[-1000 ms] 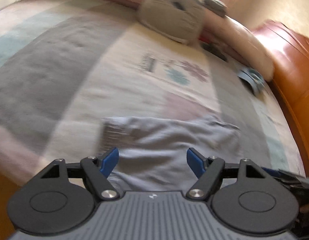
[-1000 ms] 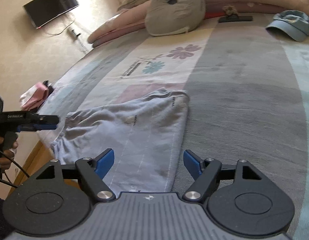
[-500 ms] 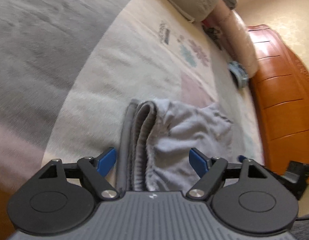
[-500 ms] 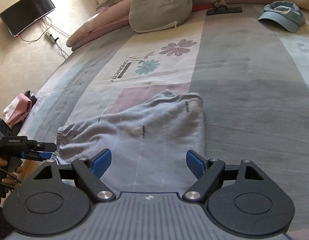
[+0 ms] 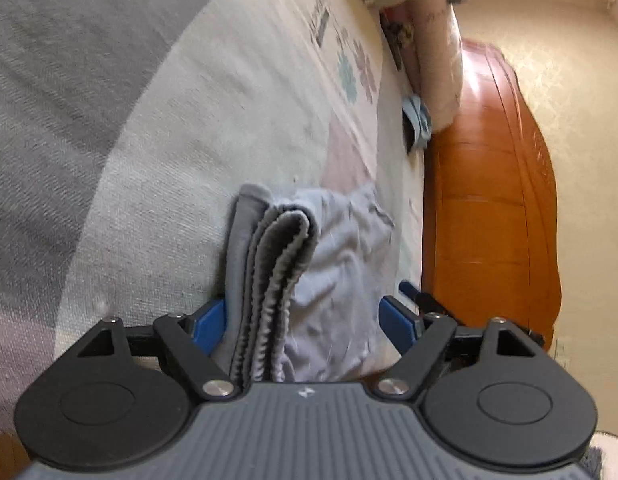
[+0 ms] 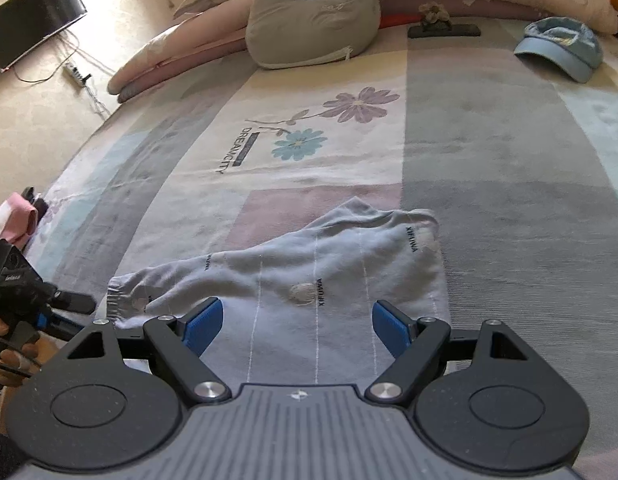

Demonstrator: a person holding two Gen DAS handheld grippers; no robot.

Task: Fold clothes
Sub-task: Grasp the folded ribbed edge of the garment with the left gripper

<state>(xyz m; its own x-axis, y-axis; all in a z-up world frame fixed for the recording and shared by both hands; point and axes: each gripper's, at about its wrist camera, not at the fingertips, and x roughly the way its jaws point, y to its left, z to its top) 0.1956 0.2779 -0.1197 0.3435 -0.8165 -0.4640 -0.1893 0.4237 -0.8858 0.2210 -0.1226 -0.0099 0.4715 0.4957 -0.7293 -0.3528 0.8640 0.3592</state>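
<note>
A pale grey pair of trousers [image 6: 341,276] lies spread on the bed [image 6: 489,152], on its patterned cover. The right gripper [image 6: 296,322] hovers low over the near part of the garment with its blue fingers [image 6: 201,324] spread wide, holding nothing; the cloth runs between and beyond both fingertips. The left gripper [image 5: 301,321] is also wide open and grips nothing. The ribbed waistband [image 5: 277,280] of the trousers sits between its fingers, close against the left one, standing up in folds, while the looser cloth fills the gap toward the right finger. Seen from the right wrist, the left gripper sits at the far left by the waistband end, held by a hand [image 6: 5,344]. Far ahead of the right fingers lie a grey cushion [image 6: 313,12] and a blue cap [image 6: 561,52].
</note>
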